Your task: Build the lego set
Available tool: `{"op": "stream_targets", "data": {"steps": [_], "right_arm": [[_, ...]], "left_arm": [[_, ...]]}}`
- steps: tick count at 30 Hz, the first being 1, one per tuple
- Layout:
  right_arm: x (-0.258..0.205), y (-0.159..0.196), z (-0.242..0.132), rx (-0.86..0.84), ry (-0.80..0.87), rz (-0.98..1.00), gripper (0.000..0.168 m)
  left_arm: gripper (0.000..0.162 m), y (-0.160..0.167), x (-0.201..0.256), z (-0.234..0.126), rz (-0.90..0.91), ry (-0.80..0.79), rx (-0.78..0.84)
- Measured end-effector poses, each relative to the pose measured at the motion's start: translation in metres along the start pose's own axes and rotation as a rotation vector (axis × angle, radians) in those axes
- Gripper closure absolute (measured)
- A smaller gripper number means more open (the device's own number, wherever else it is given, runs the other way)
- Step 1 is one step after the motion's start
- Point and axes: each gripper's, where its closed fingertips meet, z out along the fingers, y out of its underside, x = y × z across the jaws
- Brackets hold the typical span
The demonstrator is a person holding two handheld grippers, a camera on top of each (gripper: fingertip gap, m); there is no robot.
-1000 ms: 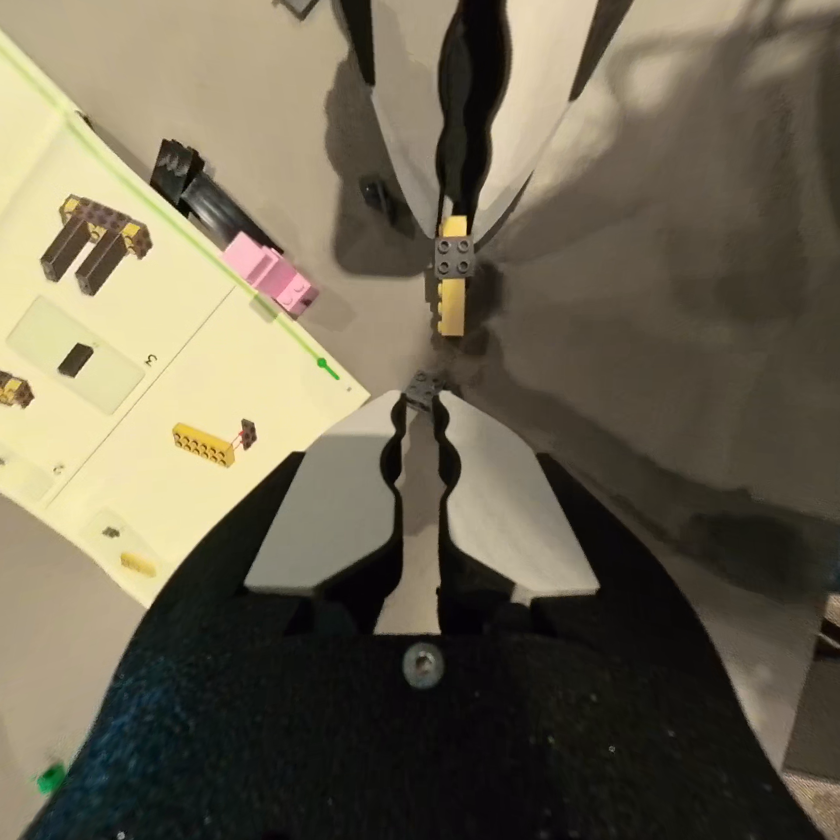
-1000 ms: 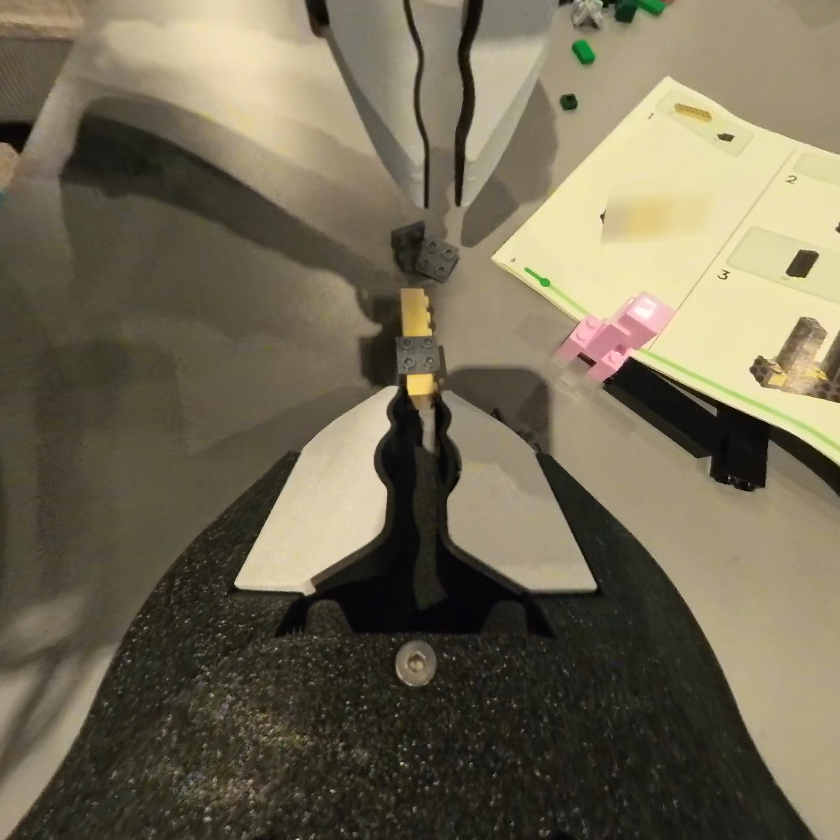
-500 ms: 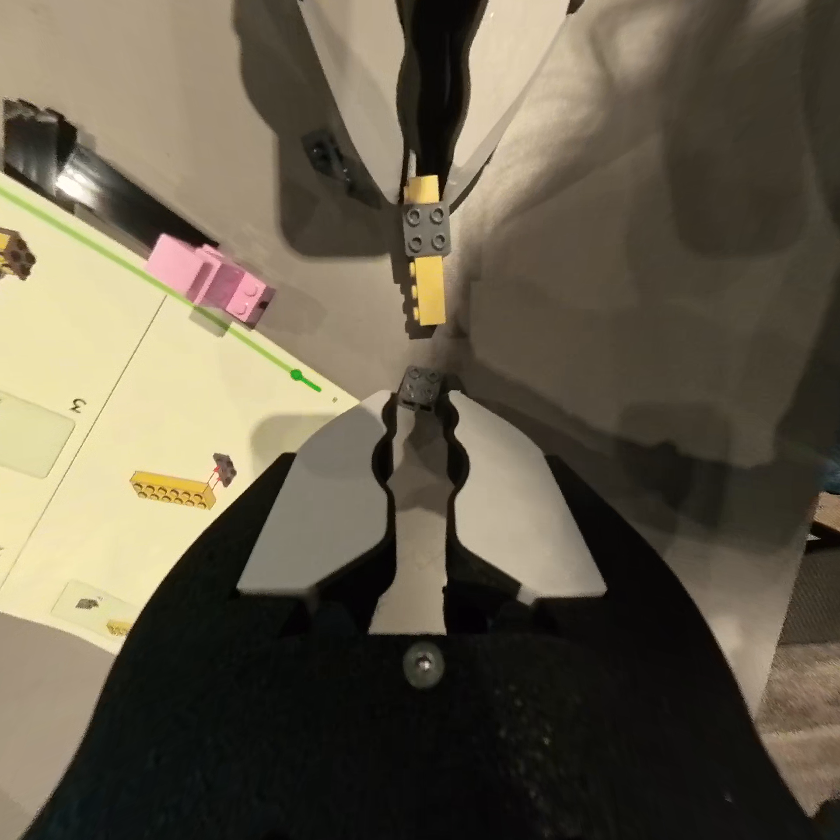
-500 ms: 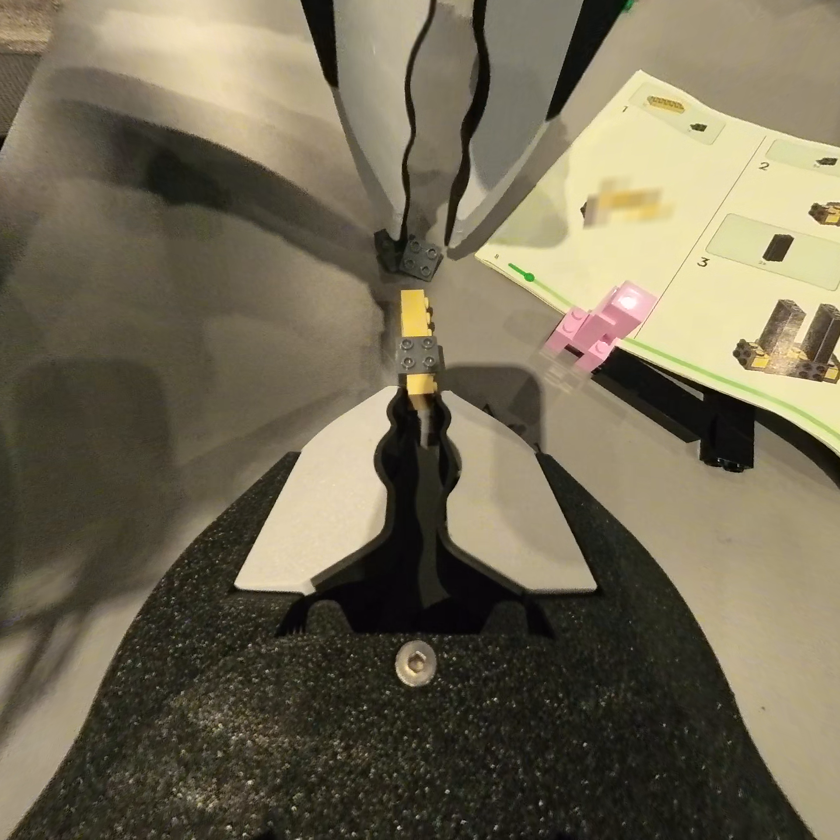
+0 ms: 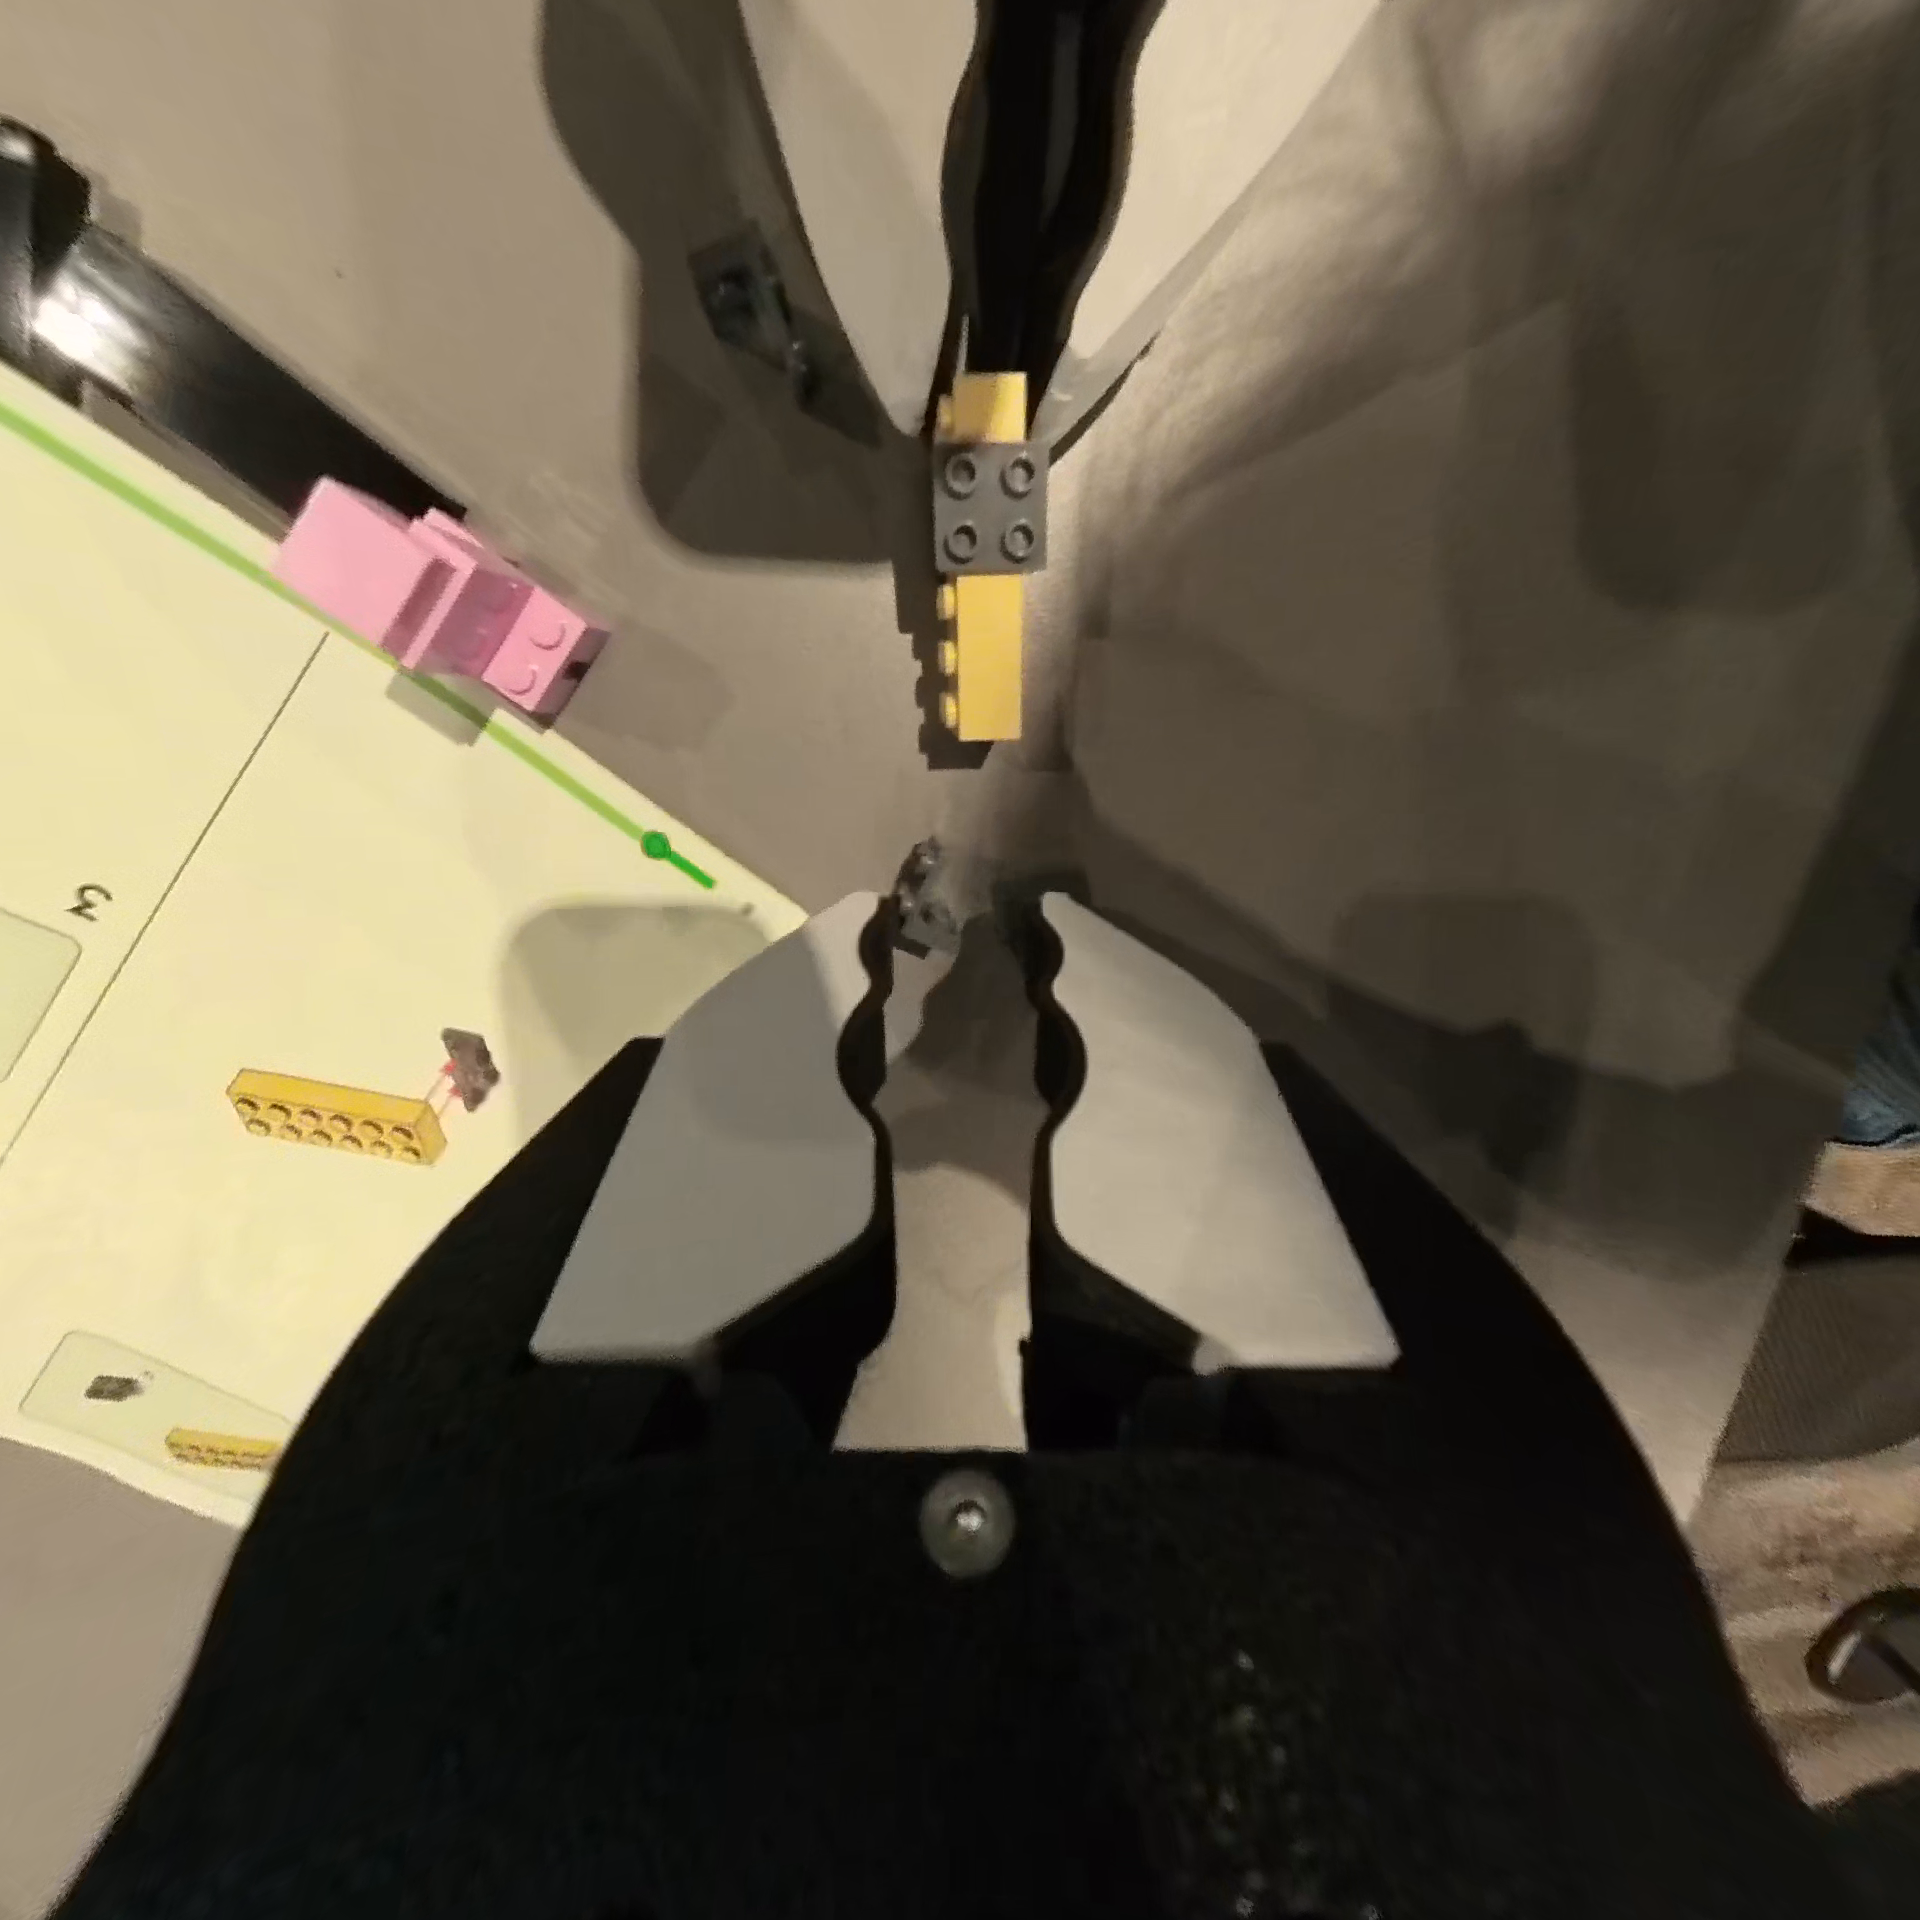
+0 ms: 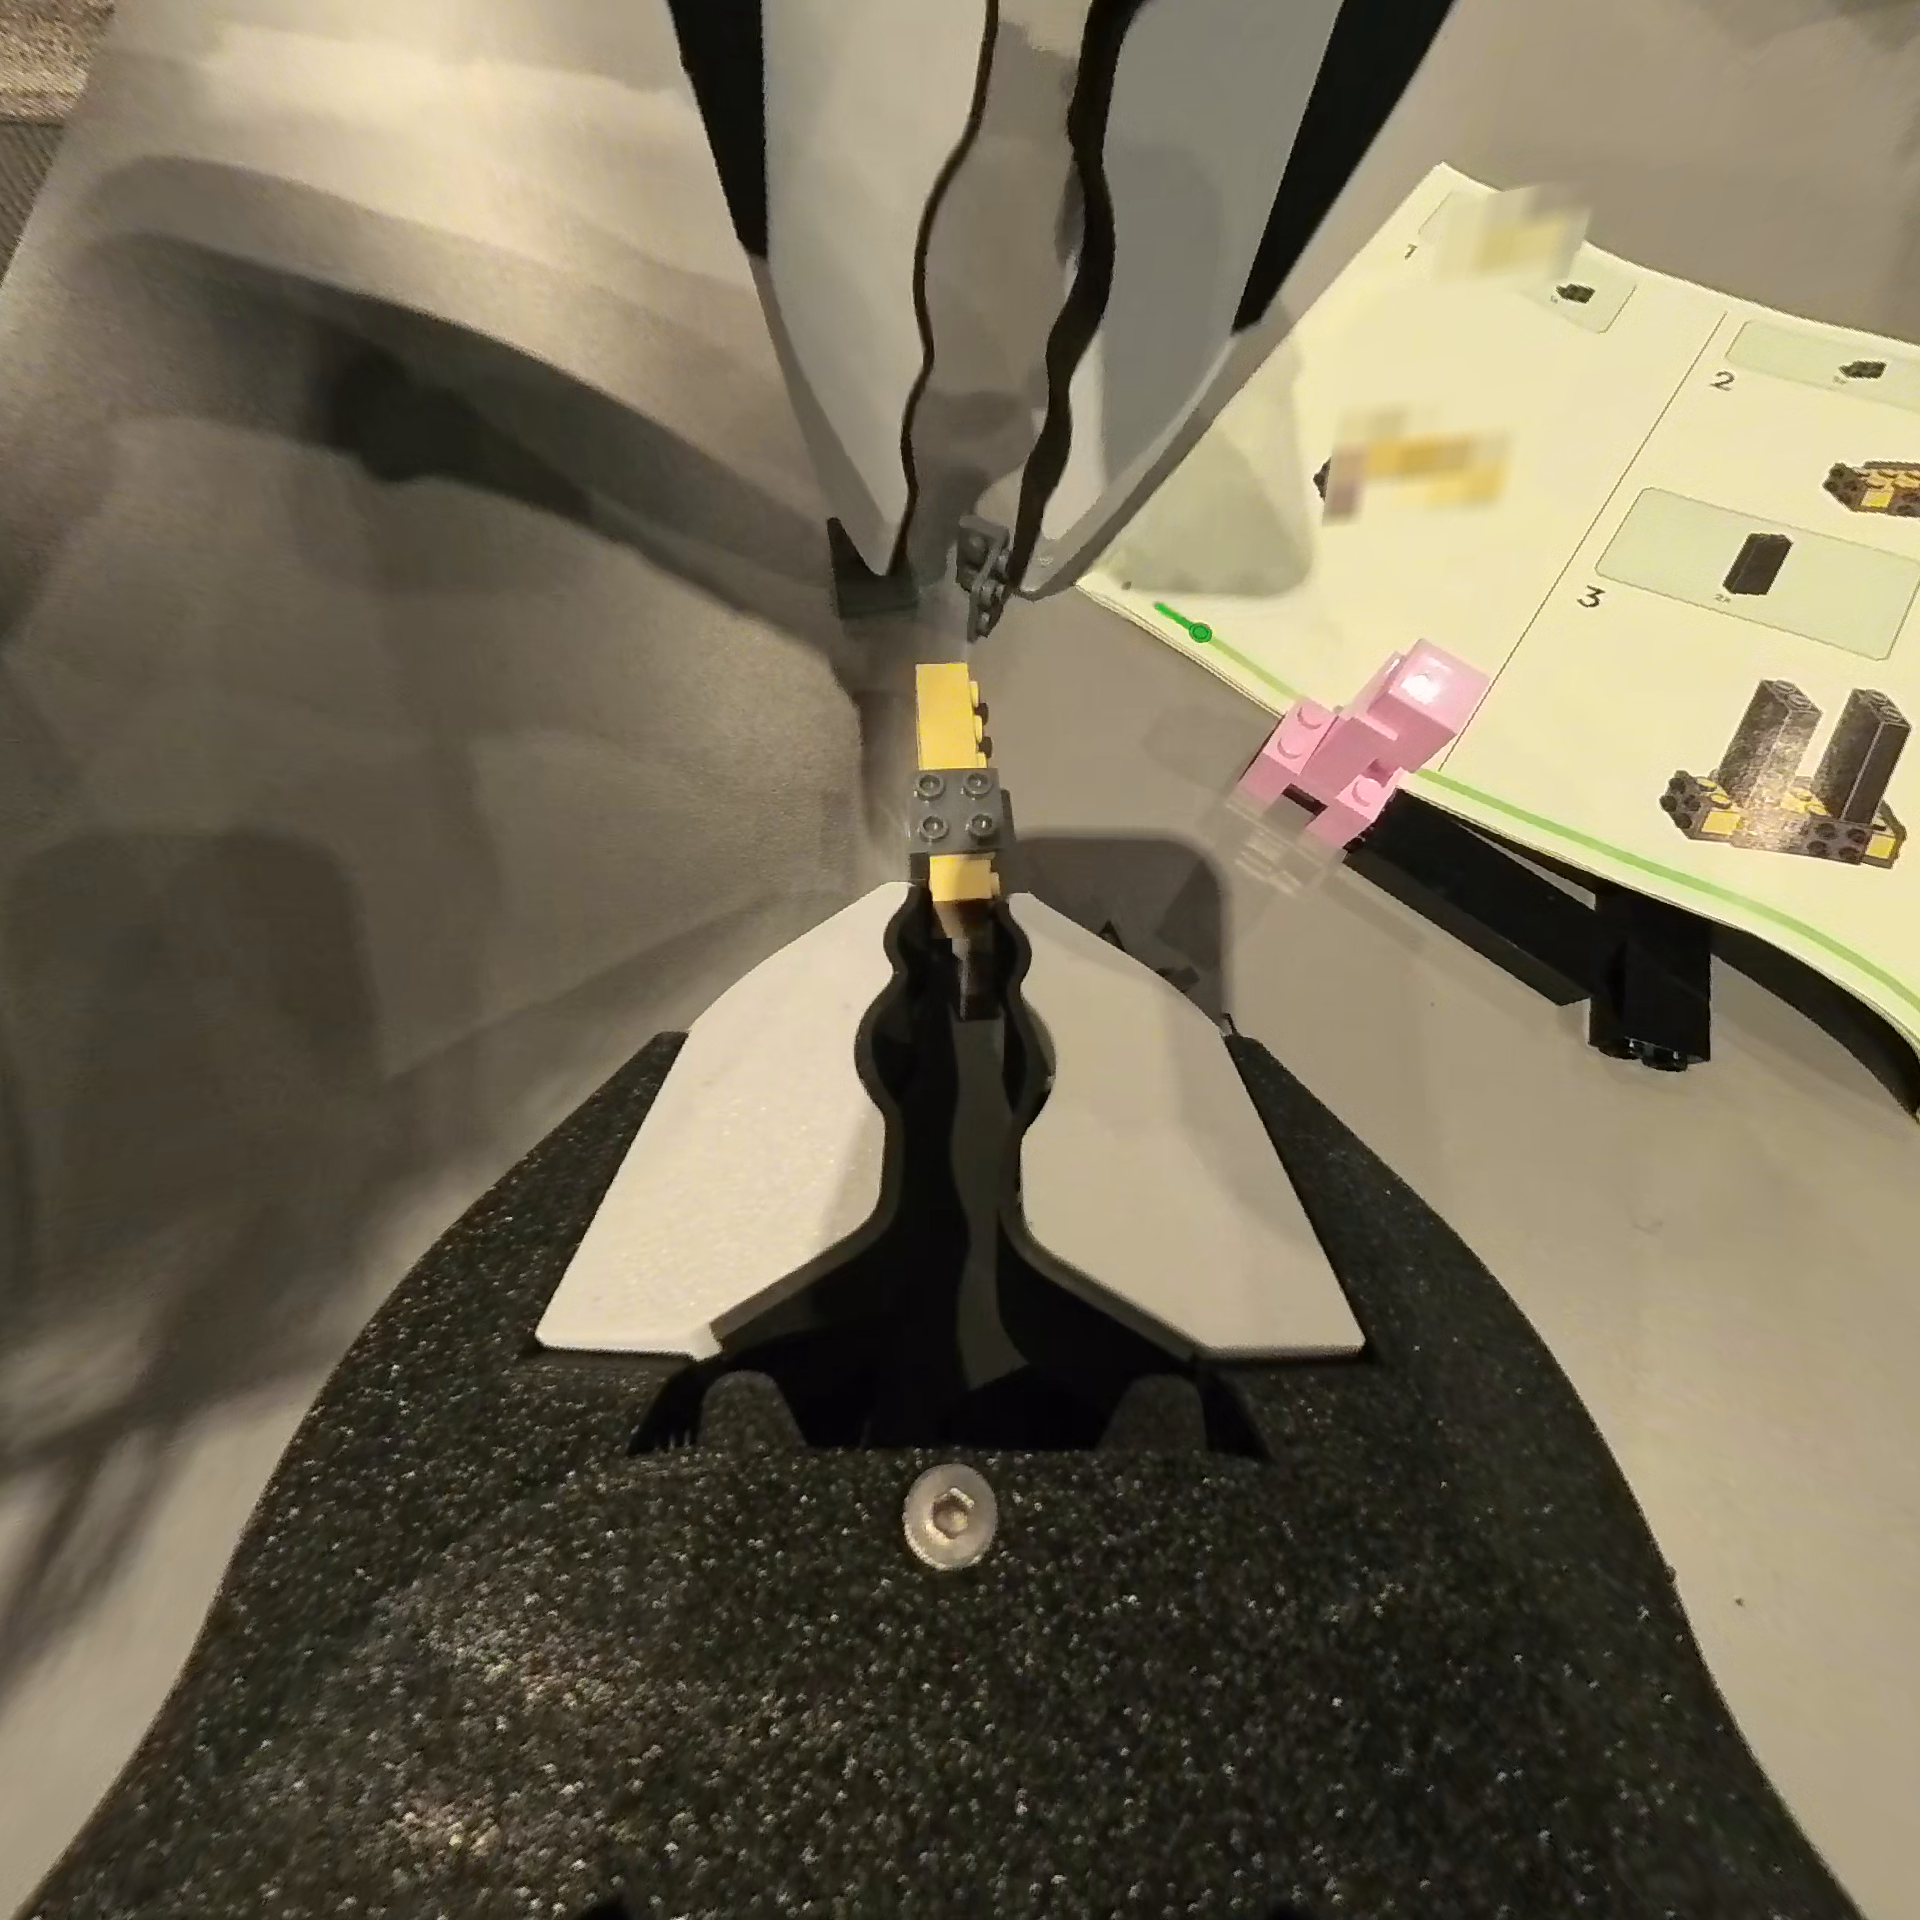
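Vs 0.5 s ago: the small dark grey square lego plate now sits tipped on edge against one finger of my left tongs; before it lay flat between the tips. Fingers stand a bit further apart, gap w/ grey tabletop showing through. Can't tell if the plate is actually held. In right wrist view the same plate is blurred, up on edge at the left tongs' tip.

My right tongs are closed tight on the near end of the long yellow lego brick. It sticks straight out fwd, studs facing sideways, w/ a dark grey 2x2 plate mounted mid-length. Brick's free end is near the tipped plate, not touching.

Off to the side: pale green instruction booklet, pink lego piece at its edge, black lego piece partly under it.
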Motion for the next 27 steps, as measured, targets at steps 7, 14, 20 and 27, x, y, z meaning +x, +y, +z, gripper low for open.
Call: {"op": "stream_targets", "data": {"steps": [7, 14, 20, 27], "right_arm": [[0.000, 0.000, 0.000, 0.000, -0.002, 0.004, 0.157], [0.000, 0.000, 0.000, 0.000, -0.001, 0.004, 0.157], [0.000, 0.000, 0.000, 0.000, -0.004, 0.007, 0.157], [0.001, 0.000, 0.000, 0.000, 0.003, 0.010, 0.157]], "left_arm": [[0.146, -0.005, 0.018, -0.008, 0.022, 0.067, 0.045], [0.141, -0.009, 0.001, -0.010, -0.067, -0.051, 0.094], [0.140, -0.008, 0.005, -0.003, -0.005, -0.053, 0.060], [0.141, -0.003, 0.005, 0.004, 0.001, -0.056, 0.005]]}}
